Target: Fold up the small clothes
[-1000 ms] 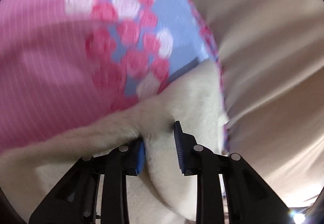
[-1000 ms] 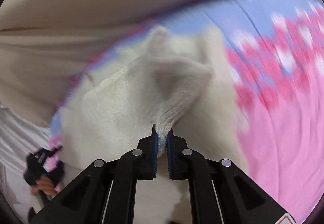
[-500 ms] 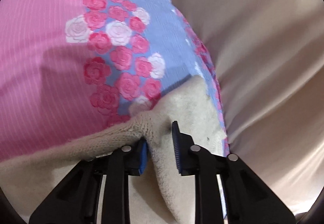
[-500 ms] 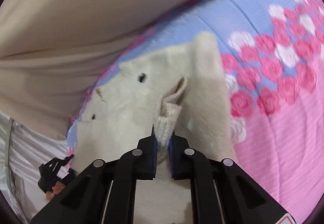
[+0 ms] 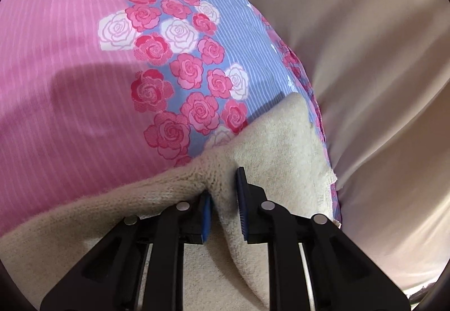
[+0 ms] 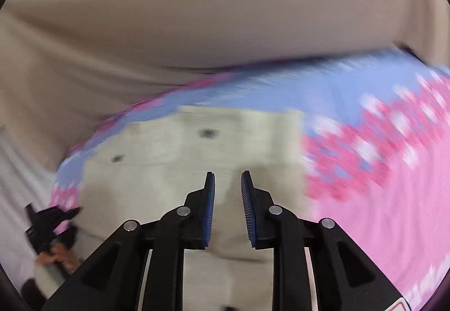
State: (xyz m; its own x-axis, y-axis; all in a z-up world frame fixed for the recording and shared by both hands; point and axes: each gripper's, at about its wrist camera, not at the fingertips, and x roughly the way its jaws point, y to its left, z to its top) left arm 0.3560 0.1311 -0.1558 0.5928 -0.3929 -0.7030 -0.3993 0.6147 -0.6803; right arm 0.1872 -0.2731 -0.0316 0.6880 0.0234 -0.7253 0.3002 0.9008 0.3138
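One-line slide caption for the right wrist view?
Right hand-held gripper, jaws opening and empty, above a cream knit garment on a floral sheet.

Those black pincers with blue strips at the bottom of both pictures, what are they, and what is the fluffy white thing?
They are grabbing tools that a person holds, one per hand, each carrying a camera looking along its jaws. The left gripper is pinching a fold of a cream knitted garment, its jaws closing. The right gripper hangs above the same garment with nothing between its opening jaws. The garment lies on a pink and blue rose-patterned sheet, beside beige cloth.
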